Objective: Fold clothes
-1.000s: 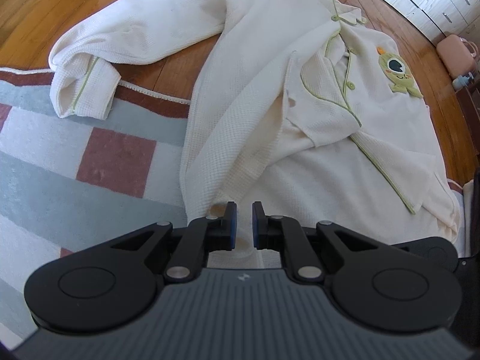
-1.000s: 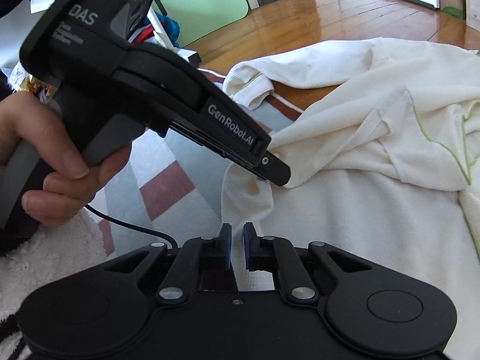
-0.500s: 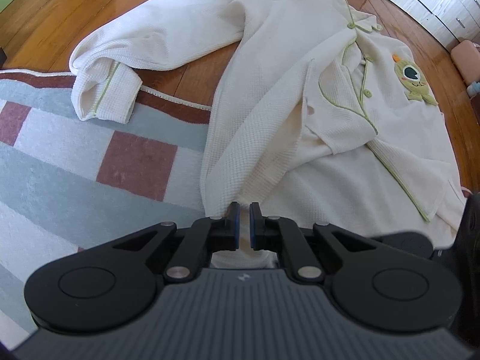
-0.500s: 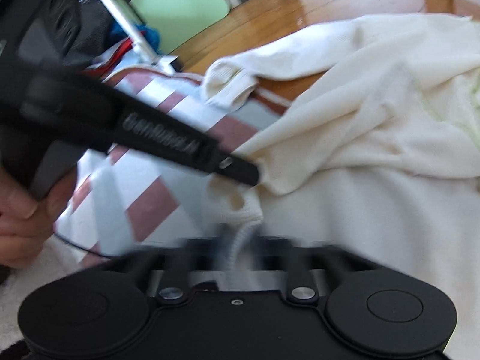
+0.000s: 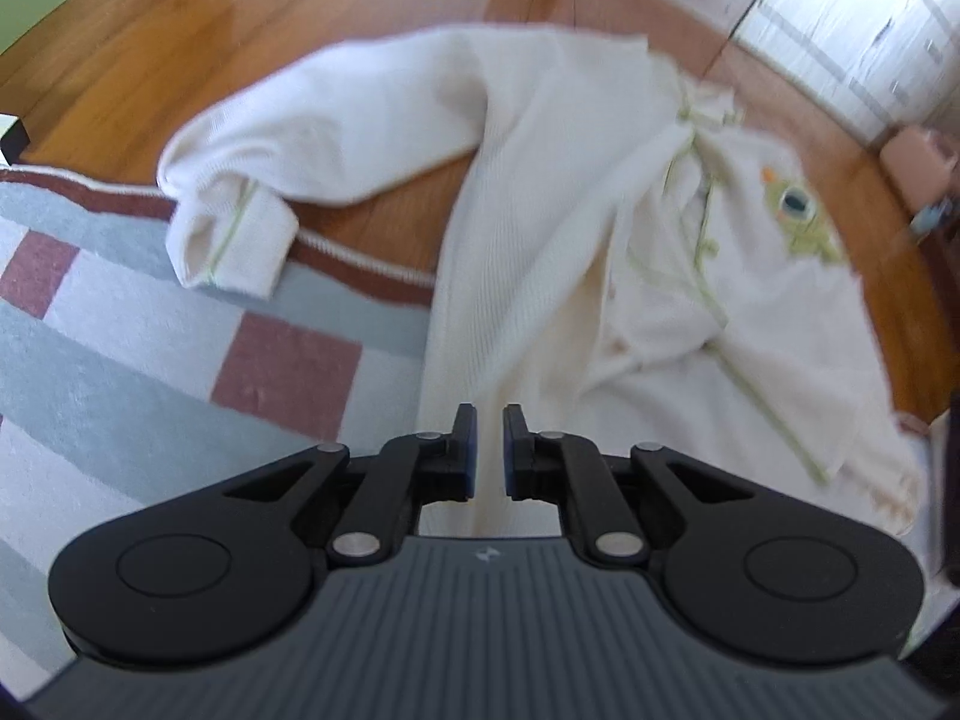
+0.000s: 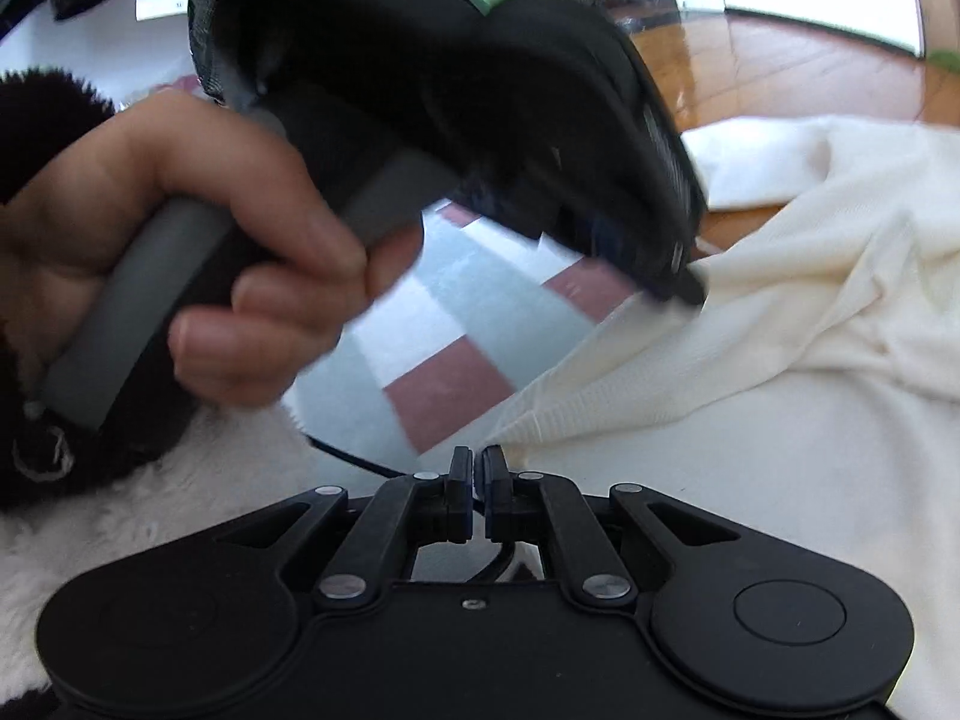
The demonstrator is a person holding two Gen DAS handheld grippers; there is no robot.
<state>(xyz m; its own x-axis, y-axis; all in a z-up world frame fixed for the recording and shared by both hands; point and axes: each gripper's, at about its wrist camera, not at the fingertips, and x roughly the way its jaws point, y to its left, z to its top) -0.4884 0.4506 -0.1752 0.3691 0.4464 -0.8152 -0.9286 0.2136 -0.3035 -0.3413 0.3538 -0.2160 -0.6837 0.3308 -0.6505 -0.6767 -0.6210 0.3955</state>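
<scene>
A cream waffle-knit pajama top (image 5: 540, 210) with green piping and a green monster patch (image 5: 798, 210) lies partly on a rug and partly on wood floor. One sleeve (image 5: 240, 228) stretches left with its cuff on the rug. My left gripper (image 5: 489, 438) is shut on the shirt's bottom hem, which stretches taut away from it. It also shows in the right wrist view (image 6: 684, 288), pinching the hem edge. My right gripper (image 6: 478, 468) is shut on the same hem, near its corner. The shirt (image 6: 780, 372) fills the right of that view.
A checked rug (image 5: 180, 360) in grey-blue, white and dark red covers the floor at left. Wood floor (image 5: 270, 48) lies beyond. A pink item (image 5: 912, 150) and white cabinets (image 5: 870, 30) stand at the far right. A white fluffy mat (image 6: 150, 510) lies near my right gripper.
Both grippers have lifted and pulled the hem back, so it is now taut. The left gripper rose high in the right wrist view. The shirt shifted toward me.
</scene>
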